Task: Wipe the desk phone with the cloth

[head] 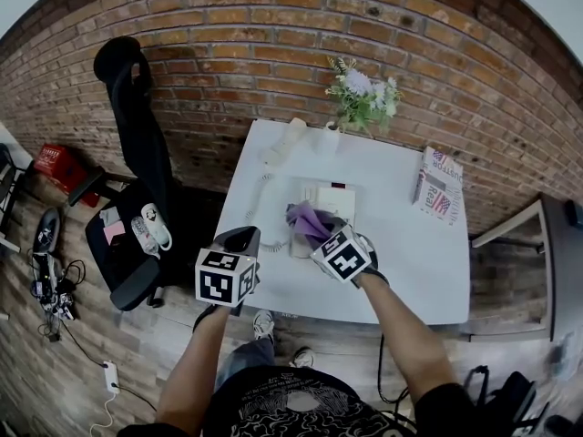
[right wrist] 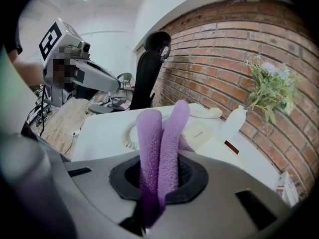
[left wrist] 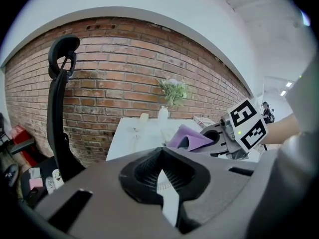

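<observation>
Looking down in the head view, the right gripper (head: pixel 330 240) pinches the purple cloth (head: pixel 308 218) above the near-left part of the desk phone (head: pixel 332 198), which sits mid-way across the white table (head: pixel 410 262). The handset (head: pixel 285 140) lies off the cradle by the far-left corner, joined by a coiled cord (head: pixel 257 203). The left gripper (head: pixel 240 242) hangs off the table's near-left edge and steadies nothing, so a firm wipe may shove the phone and tug the cord, which could drag the handset toward the edge. A push too far back may tip the vase of flowers (head: pixel 358 98). The marker cube and the cloth cover the phone's near side, so I cannot tell whether the cloth touches it. In the left gripper view, the left gripper's fingertips meet with nothing between them. Its own body fills the lower half, and the cloth (left wrist: pixel 192 137) and right gripper (left wrist: pixel 227 141) screen most of the phone. In the right gripper view, the jaws press on 2 upright folds of cloth (right wrist: pixel 162 143), a narrow hold that might slip under drag. The phone (right wrist: pixel 209 141) lies just beyond, its keys too washed out to read and its near edge cut off by the gripper body.
</observation>
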Available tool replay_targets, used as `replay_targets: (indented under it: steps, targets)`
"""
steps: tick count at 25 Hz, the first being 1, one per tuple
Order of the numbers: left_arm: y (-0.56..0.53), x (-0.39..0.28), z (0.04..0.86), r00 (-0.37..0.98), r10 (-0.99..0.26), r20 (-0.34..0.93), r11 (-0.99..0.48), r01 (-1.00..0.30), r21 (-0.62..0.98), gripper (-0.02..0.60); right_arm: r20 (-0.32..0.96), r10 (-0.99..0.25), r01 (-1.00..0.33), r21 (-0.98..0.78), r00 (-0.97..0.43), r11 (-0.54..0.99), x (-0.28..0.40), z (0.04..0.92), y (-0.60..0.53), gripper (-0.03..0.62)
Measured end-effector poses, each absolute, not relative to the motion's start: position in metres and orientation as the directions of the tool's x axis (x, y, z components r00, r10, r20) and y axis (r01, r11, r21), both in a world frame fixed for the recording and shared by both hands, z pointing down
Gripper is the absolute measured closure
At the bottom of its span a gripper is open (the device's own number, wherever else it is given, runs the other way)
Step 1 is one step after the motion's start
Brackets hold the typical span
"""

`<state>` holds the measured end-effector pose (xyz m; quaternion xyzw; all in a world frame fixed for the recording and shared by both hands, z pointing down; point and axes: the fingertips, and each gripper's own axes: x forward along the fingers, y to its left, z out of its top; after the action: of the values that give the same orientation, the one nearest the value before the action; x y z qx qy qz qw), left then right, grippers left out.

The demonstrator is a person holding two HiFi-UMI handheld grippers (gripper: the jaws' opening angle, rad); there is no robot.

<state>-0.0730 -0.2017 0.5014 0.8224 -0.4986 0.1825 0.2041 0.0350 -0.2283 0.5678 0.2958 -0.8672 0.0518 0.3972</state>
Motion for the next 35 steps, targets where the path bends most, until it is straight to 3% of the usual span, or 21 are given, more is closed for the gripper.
replay_targets:
  steps: [25, 35]
  targets:
    - [-0.17, -0.061, 0.502, 0.434, -0.75, 0.499, -0.417, -0.896, 0.153, 0.575, 0.755, -0.336, -0.479, 0.033, -0.563, 0.877, 0.041, 0.591, -0.154, 0.549]
    - [-0.189, -0.053, 0.495, 0.46, -0.744, 0.485, -0.446, -0.882, 0.151, 0.575, 0.693, -0.418, -0.525, 0.067, -0.587, 0.848, 0.051, 0.546, -0.181, 0.549]
